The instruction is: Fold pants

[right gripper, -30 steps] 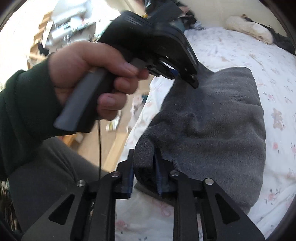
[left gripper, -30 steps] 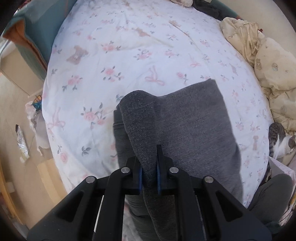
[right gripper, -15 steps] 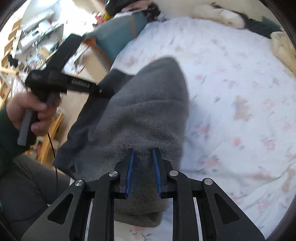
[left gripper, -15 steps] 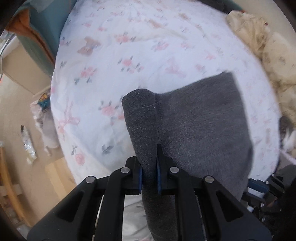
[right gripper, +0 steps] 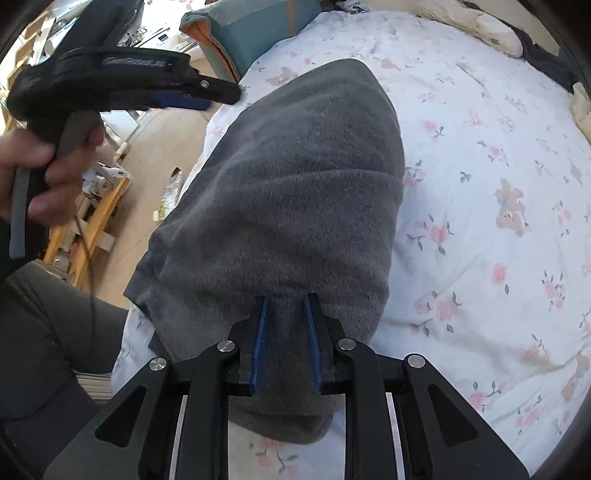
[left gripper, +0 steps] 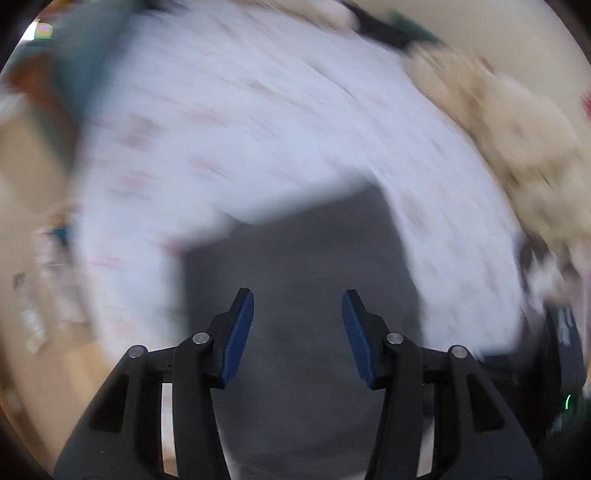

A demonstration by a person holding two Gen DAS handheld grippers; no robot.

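The grey pants (right gripper: 295, 192) lie folded in a thick stack on the floral bed sheet (right gripper: 480, 221), near the bed's edge. My right gripper (right gripper: 286, 299) is shut on the near end of the stack, with grey cloth bulging between its blue pads. In the blurred left wrist view, my left gripper (left gripper: 297, 295) has its jaws opening. Nothing is between them, and the pants (left gripper: 295, 258) lie below. The right wrist view shows the left gripper (right gripper: 218, 92) held by a hand (right gripper: 44, 173), lifted off the pants' far left side.
A teal and orange cushion (right gripper: 240, 33) sits at the bed's far corner. A cream blanket (left gripper: 517, 147) is bunched along the right side. Wooden furniture (right gripper: 92, 214) and clutter cover the floor left of the bed. The person's dark trouser leg (right gripper: 44, 332) is at the bed edge.
My left gripper let go of the pants fold, opened and drew away from the cloth. The right gripper stays shut on its end, and the pants have settled onto the sheet.
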